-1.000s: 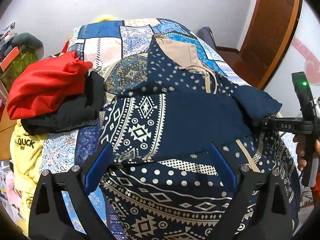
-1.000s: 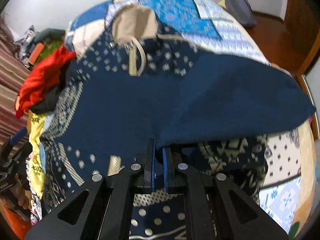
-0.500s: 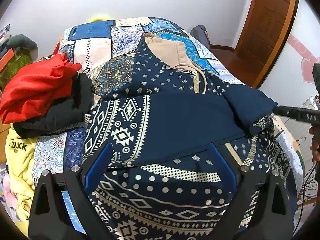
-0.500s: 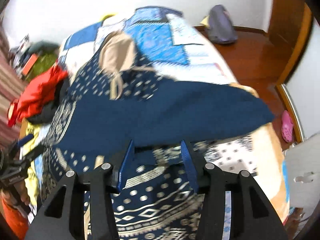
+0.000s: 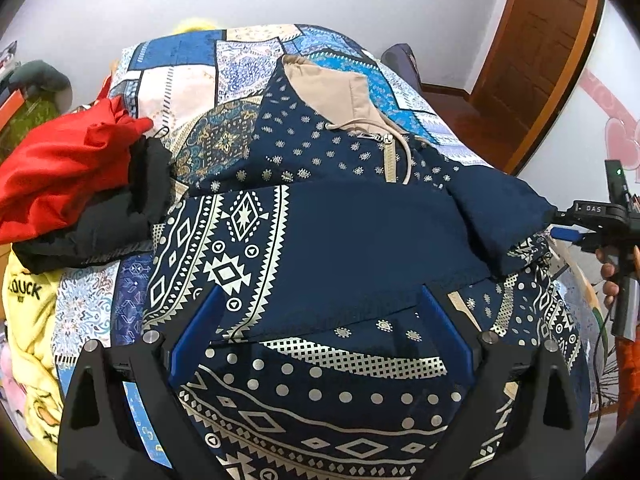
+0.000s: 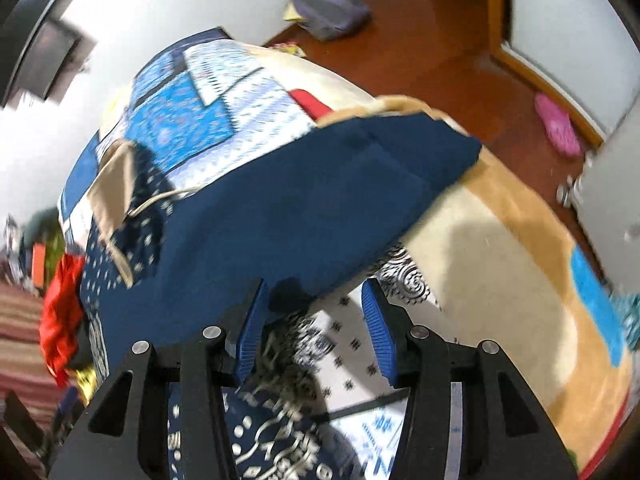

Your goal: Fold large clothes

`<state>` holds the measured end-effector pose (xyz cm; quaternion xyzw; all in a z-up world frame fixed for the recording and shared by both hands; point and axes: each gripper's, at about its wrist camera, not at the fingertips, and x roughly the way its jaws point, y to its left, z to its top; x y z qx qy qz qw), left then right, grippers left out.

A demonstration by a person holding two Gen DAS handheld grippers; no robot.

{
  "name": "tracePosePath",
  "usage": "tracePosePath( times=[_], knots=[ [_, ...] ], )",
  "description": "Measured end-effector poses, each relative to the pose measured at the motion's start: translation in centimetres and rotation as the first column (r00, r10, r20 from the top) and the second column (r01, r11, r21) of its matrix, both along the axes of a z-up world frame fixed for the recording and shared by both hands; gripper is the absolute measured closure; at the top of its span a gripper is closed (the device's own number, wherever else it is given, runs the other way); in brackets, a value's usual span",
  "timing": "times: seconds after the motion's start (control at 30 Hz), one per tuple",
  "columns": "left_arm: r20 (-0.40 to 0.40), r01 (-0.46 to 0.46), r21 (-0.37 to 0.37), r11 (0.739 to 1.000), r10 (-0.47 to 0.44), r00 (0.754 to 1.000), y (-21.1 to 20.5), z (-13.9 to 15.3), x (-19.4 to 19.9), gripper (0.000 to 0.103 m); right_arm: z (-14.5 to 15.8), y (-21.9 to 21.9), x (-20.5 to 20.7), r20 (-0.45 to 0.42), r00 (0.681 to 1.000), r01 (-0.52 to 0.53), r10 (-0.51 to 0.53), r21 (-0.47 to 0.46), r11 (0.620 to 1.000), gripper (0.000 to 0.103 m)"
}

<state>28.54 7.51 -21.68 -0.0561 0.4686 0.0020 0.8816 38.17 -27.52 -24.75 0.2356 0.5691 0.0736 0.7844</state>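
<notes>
A large navy hooded jacket (image 5: 320, 240) with white geometric print and a beige hood lining (image 5: 332, 88) lies spread on the bed. Its plain navy sleeve (image 5: 492, 216) is folded across the chest and also shows in the right wrist view (image 6: 300, 208). My left gripper (image 5: 320, 332) is open and empty above the jacket's lower part. My right gripper (image 6: 312, 320) is open and empty at the sleeve's edge, beside the bed's right side; it also shows in the left wrist view (image 5: 568, 228).
A red garment (image 5: 68, 168) on a black one (image 5: 104, 220) lies piled on the bed's left, with a yellow garment (image 5: 28, 320) below. The patchwork bedspread (image 5: 180, 92) covers the bed. A wooden door (image 5: 548, 48), a grey bag (image 6: 324, 4) and a pink slipper (image 6: 558, 124) stand on the right.
My right gripper opened and let go of the navy sleeve, which now lies folded across the jacket, then pulled back toward the bed's right side. My left gripper stayed open.
</notes>
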Motion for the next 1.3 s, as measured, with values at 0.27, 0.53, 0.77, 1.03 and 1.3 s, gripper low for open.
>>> tracePosePath(
  times=[0.27, 0.53, 0.77, 1.03, 1.3],
  knots=[
    [-0.022, -0.004, 0.042, 0.999, 0.005, 1.000, -0.1, -1.1, 0.8, 0.007, -0.9, 0.2, 1.5, 0.053, 0.999, 0.010, -0.011, 0.020, 1.000, 0.058],
    [-0.012, -0.010, 0.056, 0.998, 0.011, 1.000, 0.1, -1.1, 0.9, 0.007, 0.6, 2.6, 1.9, 0.116, 0.988, -0.081, 0.101, -0.168, 0.983, 0.093],
    [0.023, -0.013, 0.053, 0.999, 0.012, 1.000, 0.7, -0.1, 0.1, 0.007, 7.4, 4.3, 0.6, 0.280, 0.948, -0.099, 0.150, -0.188, 0.977, 0.095],
    [0.074, -0.051, 0.034, 0.998, 0.048, 0.996, 2.7, 1.4, -1.7, 0.007, 16.8, 12.2, -2.0, 0.449, 0.834, -0.259, 0.320, -0.193, 0.946, 0.095],
    [0.114, -0.118, 0.007, 0.993, 0.117, 0.987, 6.5, 2.6, -4.6, 0.007, 18.5, 24.0, -5.3, 0.464, 0.718, -0.486, 0.519, -0.201, 0.851, 0.096]
  ],
)
